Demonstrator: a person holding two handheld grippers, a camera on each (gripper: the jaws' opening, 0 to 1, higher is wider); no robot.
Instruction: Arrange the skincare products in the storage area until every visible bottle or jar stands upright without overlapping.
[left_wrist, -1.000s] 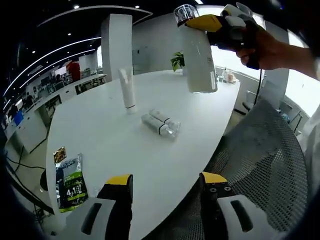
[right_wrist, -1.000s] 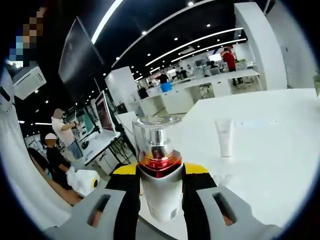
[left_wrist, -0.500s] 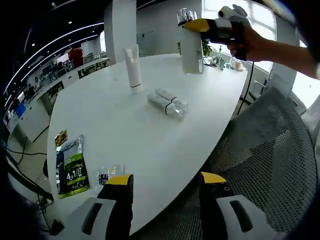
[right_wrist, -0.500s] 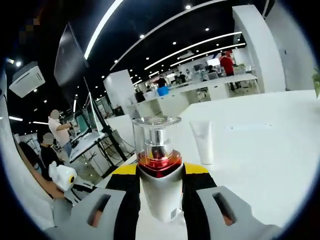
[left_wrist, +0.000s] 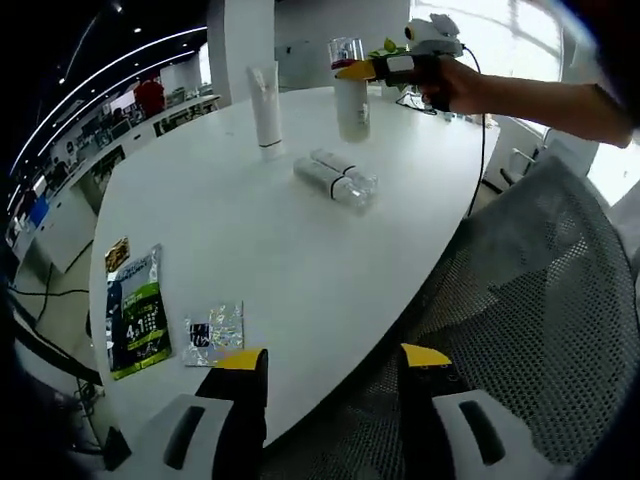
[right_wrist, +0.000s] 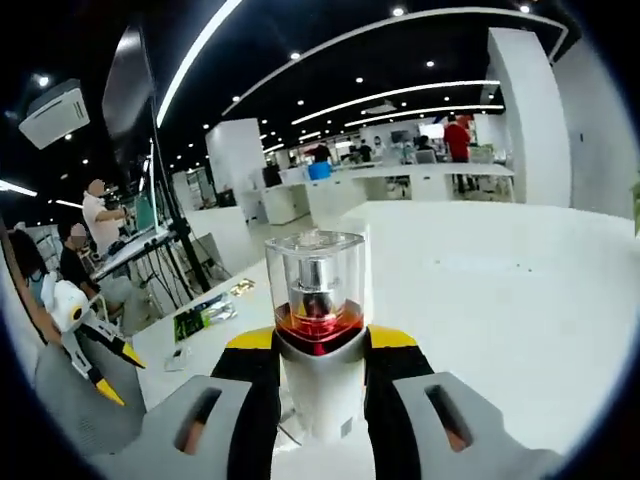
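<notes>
White desk (left_wrist: 300, 260): right gripper (left_wrist: 372, 70), clamped on bottle (left_wrist: 349, 92), has lowered it near far edge; release next. Left gripper (left_wrist: 325, 372) open, empty.

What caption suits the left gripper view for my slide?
Right gripper holds a pump bottle upright above the table; two bottles lie flat.

The right claw (right_wrist: 320, 375) grips a white pump bottle (right_wrist: 318, 345) with a clear cap, above the white desk (right_wrist: 500, 300).
</notes>
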